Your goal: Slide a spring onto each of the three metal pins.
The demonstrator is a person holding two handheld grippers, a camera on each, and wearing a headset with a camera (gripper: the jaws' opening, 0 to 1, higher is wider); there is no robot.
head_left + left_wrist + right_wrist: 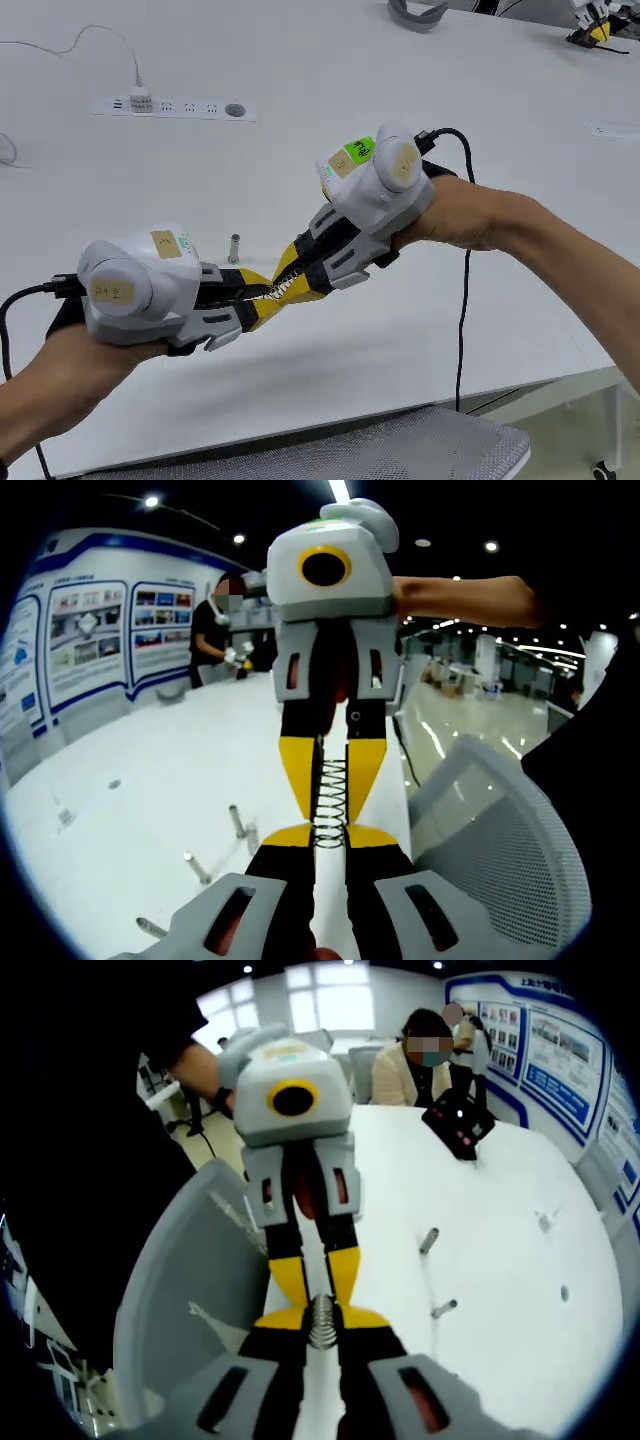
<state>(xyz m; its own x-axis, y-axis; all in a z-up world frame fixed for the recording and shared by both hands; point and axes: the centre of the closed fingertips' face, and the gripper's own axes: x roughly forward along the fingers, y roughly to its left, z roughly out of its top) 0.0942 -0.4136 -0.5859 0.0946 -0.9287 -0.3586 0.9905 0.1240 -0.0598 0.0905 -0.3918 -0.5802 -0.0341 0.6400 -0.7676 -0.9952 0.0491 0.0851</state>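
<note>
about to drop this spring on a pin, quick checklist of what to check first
1. Spring gripped: ok. The left tongs and the right tongs each pinch one end of it.
2. Coils in good shape: ok. They look evenly spaced in the left gripper view.
3. Pin upright on the table: ok.
4. Spring lined up over that pin: not ok. It lies roughly level between the tongs, nearer the person than the pin.
5. Pin free of a spring already: cannot tell, it is too small in these views.
</note>
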